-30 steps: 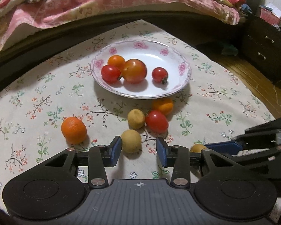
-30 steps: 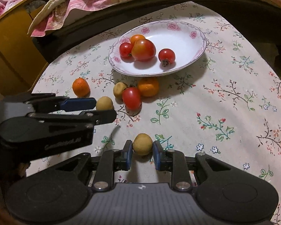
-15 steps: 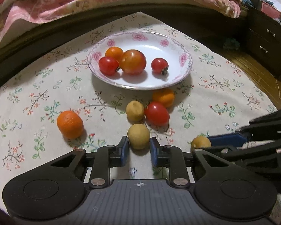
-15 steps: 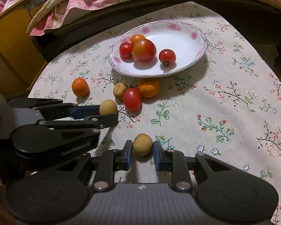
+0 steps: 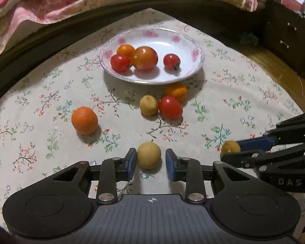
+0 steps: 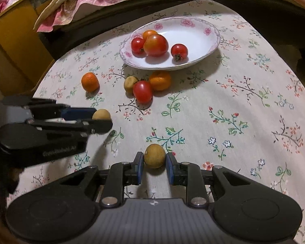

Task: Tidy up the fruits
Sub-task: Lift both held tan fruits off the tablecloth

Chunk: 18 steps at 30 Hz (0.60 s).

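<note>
Left claw (image 5: 149, 160): fingers straddle a tan fruit (image 5: 149, 157) at lower centre, narrow gaps either side, not clenched. Right claw (image 6: 153, 165): pinches a yellow fruit (image 6: 154, 155) at lower centre. Plate (image 5: 195, 65), upper centre: four tomatoes. Loose orange (image 5: 84, 120), centre left, on tablecloth (image 5: 244, 93).

Two low wrist views, side by side
Both look forward, close above the tablecloth (image 5: 244, 77), sharing the plate (image 5: 195, 65) (image 6: 211, 44) and loose fruit.
</note>
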Available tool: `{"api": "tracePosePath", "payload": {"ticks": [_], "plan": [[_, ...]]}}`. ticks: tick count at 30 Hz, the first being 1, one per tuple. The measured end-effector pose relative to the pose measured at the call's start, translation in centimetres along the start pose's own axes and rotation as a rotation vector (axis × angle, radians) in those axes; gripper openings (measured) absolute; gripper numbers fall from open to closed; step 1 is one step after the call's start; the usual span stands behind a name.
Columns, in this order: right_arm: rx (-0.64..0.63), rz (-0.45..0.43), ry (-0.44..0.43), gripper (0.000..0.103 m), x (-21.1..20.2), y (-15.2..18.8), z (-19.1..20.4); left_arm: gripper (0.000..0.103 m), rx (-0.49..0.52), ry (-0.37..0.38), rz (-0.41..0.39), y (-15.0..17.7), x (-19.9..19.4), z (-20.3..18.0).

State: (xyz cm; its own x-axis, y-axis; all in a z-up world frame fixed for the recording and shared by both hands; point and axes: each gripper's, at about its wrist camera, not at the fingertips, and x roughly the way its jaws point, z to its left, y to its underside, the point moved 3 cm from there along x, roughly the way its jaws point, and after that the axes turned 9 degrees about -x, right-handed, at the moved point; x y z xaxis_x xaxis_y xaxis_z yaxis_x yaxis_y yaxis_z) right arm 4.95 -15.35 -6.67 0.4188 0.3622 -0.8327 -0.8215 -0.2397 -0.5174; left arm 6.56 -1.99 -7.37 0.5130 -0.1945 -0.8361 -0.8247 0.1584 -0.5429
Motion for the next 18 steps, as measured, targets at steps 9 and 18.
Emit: {"api": "tracePosePath", "payload": {"ticks": [9,18], "plan": [[-0.023,-0.002,0.022,0.032,-0.06,0.02,0.31,0.052,0.008,0.001,-0.009,0.10,-0.19,0.01],[-0.069,-0.008,0.066,0.044,-0.53,0.96,1.00,0.054,0.044,-0.012,-0.015,0.83,0.06,-0.66]]}}
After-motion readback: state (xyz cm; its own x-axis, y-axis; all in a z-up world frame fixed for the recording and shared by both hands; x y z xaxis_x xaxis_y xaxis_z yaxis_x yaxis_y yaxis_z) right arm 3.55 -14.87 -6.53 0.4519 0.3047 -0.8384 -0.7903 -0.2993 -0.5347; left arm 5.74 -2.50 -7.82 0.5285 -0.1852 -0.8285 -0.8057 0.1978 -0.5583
